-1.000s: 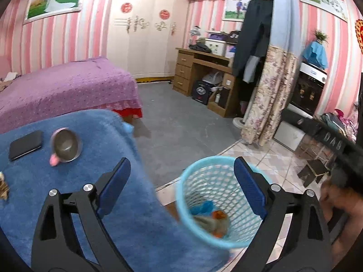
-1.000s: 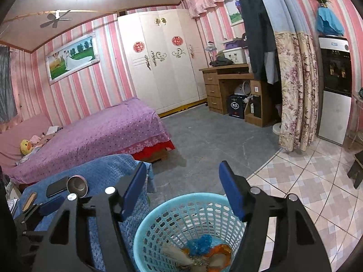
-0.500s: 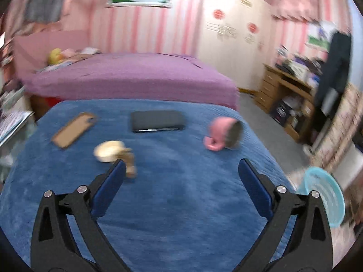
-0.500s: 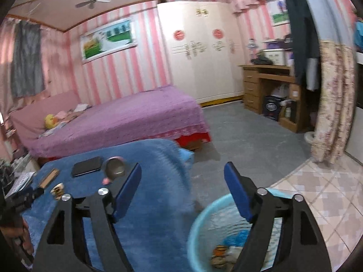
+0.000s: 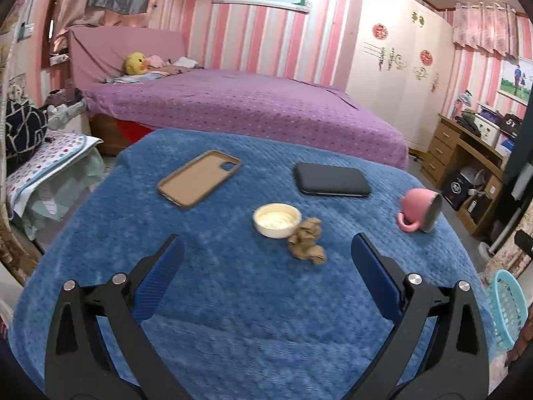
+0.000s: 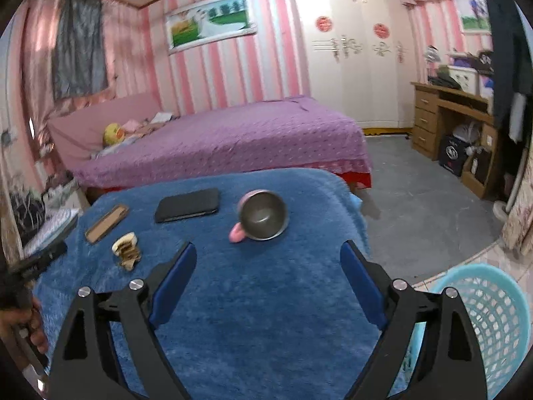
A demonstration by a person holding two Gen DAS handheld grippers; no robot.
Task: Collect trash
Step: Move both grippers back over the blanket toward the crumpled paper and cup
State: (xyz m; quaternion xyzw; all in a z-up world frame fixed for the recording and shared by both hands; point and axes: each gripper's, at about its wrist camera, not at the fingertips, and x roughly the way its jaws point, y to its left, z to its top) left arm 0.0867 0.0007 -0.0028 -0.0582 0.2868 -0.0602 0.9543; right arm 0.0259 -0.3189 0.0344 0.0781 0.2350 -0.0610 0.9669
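A crumpled brown paper wad [image 5: 307,244] lies on the blue blanket-covered table [image 5: 233,300], touching a small cream cup [image 5: 277,220]. My left gripper [image 5: 266,256] hovers just short of both, open and empty. In the right wrist view the same wad [image 6: 130,257] and cup [image 6: 124,241] sit at the left. My right gripper [image 6: 268,261] hangs over the table's near part with its jaws opening and nothing between them. The light-blue mesh trash basket [image 6: 496,326] stands on the floor at the right, also seen as the basket [image 5: 508,310] at the table's right edge.
On the table lie a tan phone case [image 5: 199,178], a black phone [image 5: 331,179] and a tipped pink mug [image 5: 420,210]. A purple bed [image 5: 240,106] stands behind, a wooden desk [image 6: 449,116] at the right. A person's hand [image 6: 23,323] holds the left gripper's handle.
Both grippers swung away from the basket to the left and now face the table. The right jaws have widened. The paper wad and cup have come into the left gripper's reach.
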